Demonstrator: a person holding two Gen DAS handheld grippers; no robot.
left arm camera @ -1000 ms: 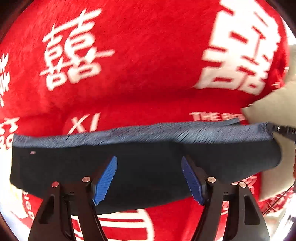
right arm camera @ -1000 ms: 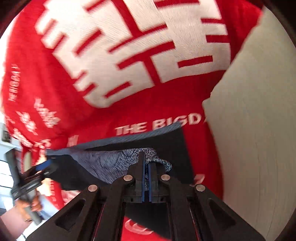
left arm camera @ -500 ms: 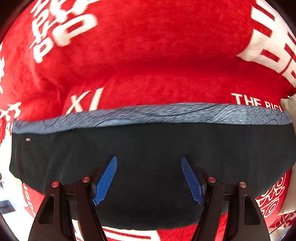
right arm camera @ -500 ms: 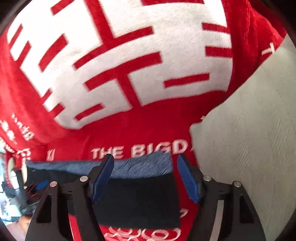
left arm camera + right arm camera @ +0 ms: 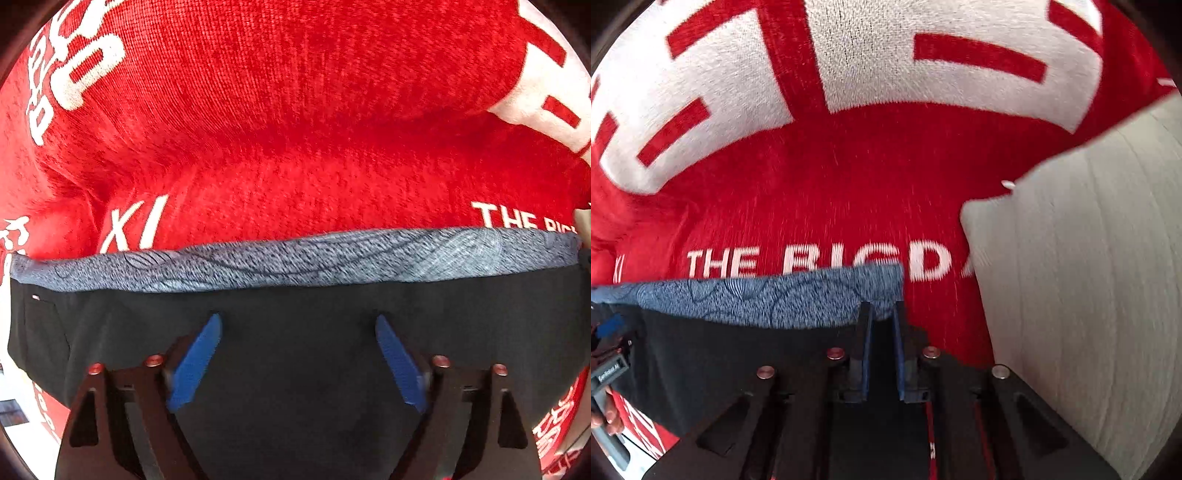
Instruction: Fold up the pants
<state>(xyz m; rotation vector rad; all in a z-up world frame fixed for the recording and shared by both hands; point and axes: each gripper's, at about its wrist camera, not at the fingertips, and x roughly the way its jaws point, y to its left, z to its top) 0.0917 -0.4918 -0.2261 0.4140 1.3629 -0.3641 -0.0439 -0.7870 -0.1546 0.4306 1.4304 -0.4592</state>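
Observation:
The black pants point(image 5: 295, 369) lie flat on the red blanket, with a blue-grey patterned band point(image 5: 295, 258) along their far edge. My left gripper point(image 5: 298, 318) hangs just above the middle of the black cloth. Its jaws are wide and still opening, and its blue pads point(image 5: 195, 358) touch nothing. My right gripper point(image 5: 882, 307) points down at the right end of the pants point(image 5: 757, 350), at the corner of the patterned band point(image 5: 775, 299). Its jaws are closing to a narrow gap with black cloth showing between them. The band there looks flat, not pinched.
The red plush blanket point(image 5: 295, 129) with large white characters covers the whole surface. A pale grey cushion point(image 5: 1071, 295) lies just to the right of the pants' end. In the right wrist view a hand point(image 5: 604, 421) holds the left gripper at the far left edge.
Both grippers came down closer to the pants. The right gripper let go of the lifted corner, opened wide, then narrowed again. The pants now lie flat. The left jaws spread wider.

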